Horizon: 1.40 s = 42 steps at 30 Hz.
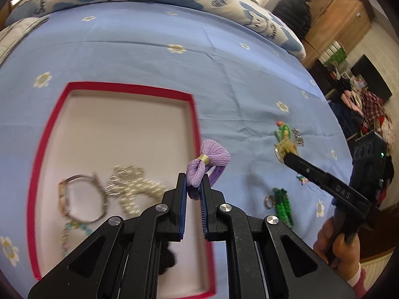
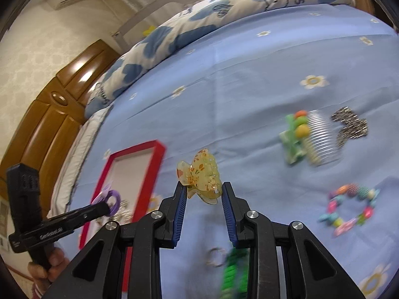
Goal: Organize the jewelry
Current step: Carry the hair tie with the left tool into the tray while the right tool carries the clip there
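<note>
Left hand-held gripper (image 1: 194, 184) pinching purple hair tie (image 1: 208, 163), right (image 2: 204, 190) pinching yellow claw clip (image 2: 199, 178) — beaded bracelet (image 2: 349, 205) only in right view

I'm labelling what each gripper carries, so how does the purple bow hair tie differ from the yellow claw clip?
The purple mesh-fabric bow hair tie is soft cloth with a gold band, while the translucent yellow plastic claw clip is rigid with orange specks. The left gripper pinches the tie with its jaws nearly together; the right gripper holds the clip with its jaws wider apart. The tie hangs over the red-rimmed tray; the clip is over the blue flowered bedsheet. Both are held off the bed.
</note>
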### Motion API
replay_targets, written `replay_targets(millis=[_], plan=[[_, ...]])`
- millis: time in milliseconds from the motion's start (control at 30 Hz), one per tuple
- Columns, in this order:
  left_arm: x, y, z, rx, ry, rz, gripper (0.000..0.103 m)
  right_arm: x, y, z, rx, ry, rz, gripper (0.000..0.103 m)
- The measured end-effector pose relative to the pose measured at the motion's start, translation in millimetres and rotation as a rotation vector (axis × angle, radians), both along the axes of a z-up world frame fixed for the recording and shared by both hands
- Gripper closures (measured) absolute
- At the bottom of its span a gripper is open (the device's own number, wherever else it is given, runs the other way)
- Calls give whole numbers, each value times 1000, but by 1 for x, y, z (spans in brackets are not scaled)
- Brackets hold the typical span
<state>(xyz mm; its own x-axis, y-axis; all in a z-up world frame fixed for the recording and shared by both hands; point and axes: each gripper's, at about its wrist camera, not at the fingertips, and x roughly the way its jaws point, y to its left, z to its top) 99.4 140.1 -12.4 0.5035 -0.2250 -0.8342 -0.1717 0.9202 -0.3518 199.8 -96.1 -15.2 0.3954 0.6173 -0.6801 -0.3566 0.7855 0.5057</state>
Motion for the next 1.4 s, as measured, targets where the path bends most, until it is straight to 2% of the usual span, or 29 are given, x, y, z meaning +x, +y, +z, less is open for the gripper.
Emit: replay_targets(millis=[633,933,1400], plan=[[-37,74,-2,-2,1,140,95,-42,94,8,11,2,157,74],[-27,100,-20,19,41,173,95,-47,141,7,-24,-10,229,74],[7,121,-52,50,111,183,95,-22,191,-26,-163,5,278,74]])
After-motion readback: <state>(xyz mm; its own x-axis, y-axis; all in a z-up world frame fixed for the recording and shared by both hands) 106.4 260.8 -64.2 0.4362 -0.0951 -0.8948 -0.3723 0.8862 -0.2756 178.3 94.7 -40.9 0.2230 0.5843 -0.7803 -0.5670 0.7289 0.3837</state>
